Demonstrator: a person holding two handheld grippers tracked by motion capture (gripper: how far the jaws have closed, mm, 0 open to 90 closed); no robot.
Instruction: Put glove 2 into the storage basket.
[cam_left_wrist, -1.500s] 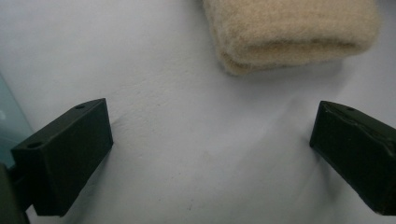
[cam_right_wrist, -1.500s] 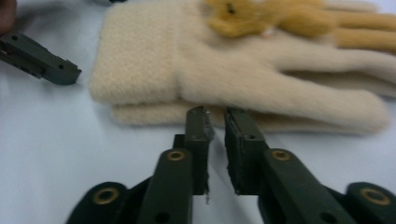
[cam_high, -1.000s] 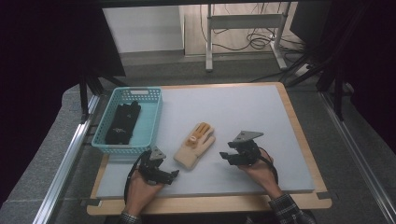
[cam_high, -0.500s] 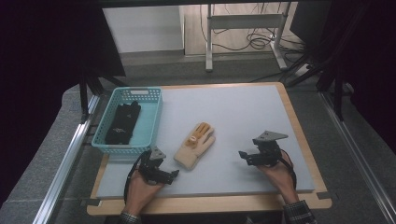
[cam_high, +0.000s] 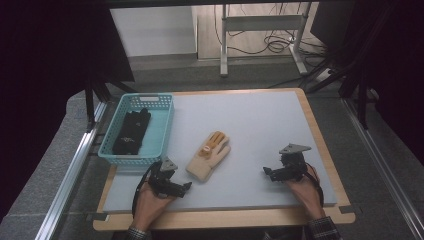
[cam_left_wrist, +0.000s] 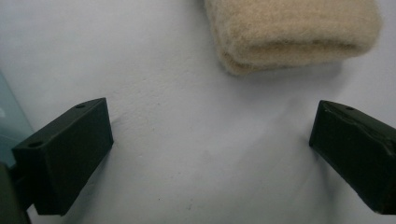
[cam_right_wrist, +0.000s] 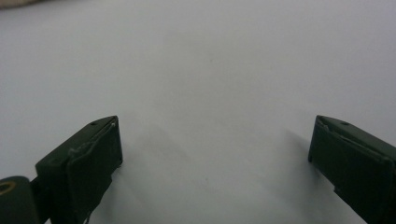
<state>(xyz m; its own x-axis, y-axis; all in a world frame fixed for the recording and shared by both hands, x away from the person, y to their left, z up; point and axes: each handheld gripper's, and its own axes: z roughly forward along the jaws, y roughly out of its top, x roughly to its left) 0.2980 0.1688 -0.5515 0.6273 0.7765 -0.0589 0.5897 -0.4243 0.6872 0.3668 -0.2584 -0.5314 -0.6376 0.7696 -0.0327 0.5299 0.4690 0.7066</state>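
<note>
Flat on the table (cam_high: 260, 120): one beige glove (cam_high: 210, 156), orange fingers pointing away, cuff toward the person, just right of the basket (cam_high: 167, 120) and apart from it. In the basket, black gloves (cam_high: 131, 131).

Left gripper (cam_high: 182, 186) low over the table just short of the cuff, jaws spread wide and empty; cuff edge near ahead of them in the left gripper view, not yet between them. Right gripper (cam_high: 267, 173) well off to the right of the glove, jaws wide apart after just now opening, nothing between them, bare table beneath.

Handling, judged from the look: knitted, fuzzy, soft and light; no stiffness to speak of, so bound to droop and fold once lifted. Not fragile, not slippery; plenty of bite for the pads in that nap. Thin where it lies flat, so hard to pinch from above without scraping the table.

Best hold: the doubled cuff edge, thickest part and nearest the left jaws. Come in low and level, slide one jaw under the edge, close on both layers. Avoid the fingers: thin, floppy, likely to slip out or leave the rest trailing
</note>
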